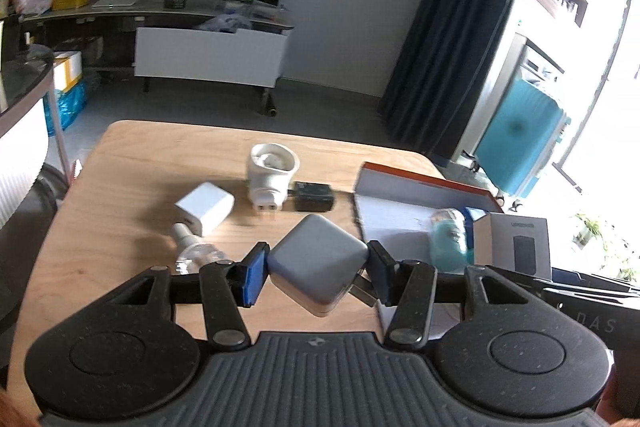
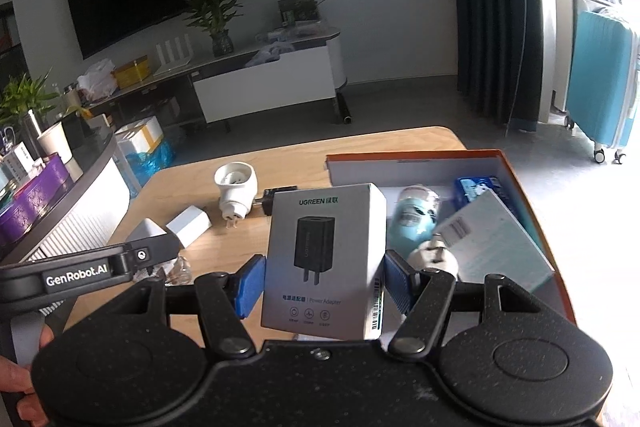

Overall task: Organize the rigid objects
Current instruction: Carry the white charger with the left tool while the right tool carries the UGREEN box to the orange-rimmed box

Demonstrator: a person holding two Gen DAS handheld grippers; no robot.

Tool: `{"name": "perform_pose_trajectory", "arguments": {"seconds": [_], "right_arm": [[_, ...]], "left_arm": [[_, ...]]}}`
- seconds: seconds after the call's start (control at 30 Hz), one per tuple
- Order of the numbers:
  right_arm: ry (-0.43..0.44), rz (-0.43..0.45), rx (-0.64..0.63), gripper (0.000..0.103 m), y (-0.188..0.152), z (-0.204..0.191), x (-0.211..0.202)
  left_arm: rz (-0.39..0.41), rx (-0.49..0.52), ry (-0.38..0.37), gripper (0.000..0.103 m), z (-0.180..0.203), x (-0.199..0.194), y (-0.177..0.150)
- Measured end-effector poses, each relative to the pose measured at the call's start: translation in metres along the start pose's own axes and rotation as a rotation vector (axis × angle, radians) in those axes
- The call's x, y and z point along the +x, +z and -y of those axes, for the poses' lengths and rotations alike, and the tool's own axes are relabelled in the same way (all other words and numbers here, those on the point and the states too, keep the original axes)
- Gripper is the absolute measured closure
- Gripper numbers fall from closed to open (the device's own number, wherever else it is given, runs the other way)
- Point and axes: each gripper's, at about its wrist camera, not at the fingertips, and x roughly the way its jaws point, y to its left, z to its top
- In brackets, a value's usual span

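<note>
A: Left hand-held gripper [image 1: 316, 273], what's it got?

B: Grey charger [image 1: 316, 263], pinched corner-to-corner between the blue pads [image 1: 254, 279], so it sits like a diamond. Prongs poke out toward the right finger. It looks lifted off the surface [image 1: 120, 167], prob. bc it's on its way to the tray.

A: And the right hand-held gripper [image 2: 322, 285]?

B: Closed on the UGREEN adapter box [image 2: 326, 259], upright, printed face toward the cam. Pads clamp the two narrow sides, which I'd guess keeps the flat cardboard from crushing. It's held just in front of the orange-rimmed tray [image 2: 516, 167], at the tray's near-left corner.

A: What's already in the tray?

B: Right of the box and a bit further: blue-tinted bottle [image 2: 416, 223] lying down, a pale blue flat box [image 2: 496, 247] leaning across it, a small blue carton [image 2: 478, 187] at the back. So the tray reads as the collecting spot, partly filled.

A: Still loose on the surface?

B: Ahead-left of the left hand-held gripper: a clear bulb-like item [image 1: 192, 247], touching a white charger [image 1: 206, 209]. Further out, a white round travel adapter [image 1: 272, 175] prongs toward us, w/ a black charger [image 1: 314, 196] just beside it on the right.

A: So how far along?

B: Roughly halfway, I'd say. Two items in hand, four left to go.
</note>
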Motion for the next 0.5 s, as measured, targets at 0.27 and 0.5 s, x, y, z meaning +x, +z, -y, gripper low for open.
{"name": "perform_pose_trajectory", "arguments": {"seconds": [0.27,0.5], "right_arm": [[-0.021,0.036,0.021,0.027,-0.002,0.019,-0.015],[-0.048,0.061,0.041,0.027,0.0,0.032,-0.023]], "left_arm": [[-0.009,0.042,-0.048,0.05,0.022,0.004,0.0],[-0.012,0.062,-0.069,0.05,0.036,0.009,0.001]]}}
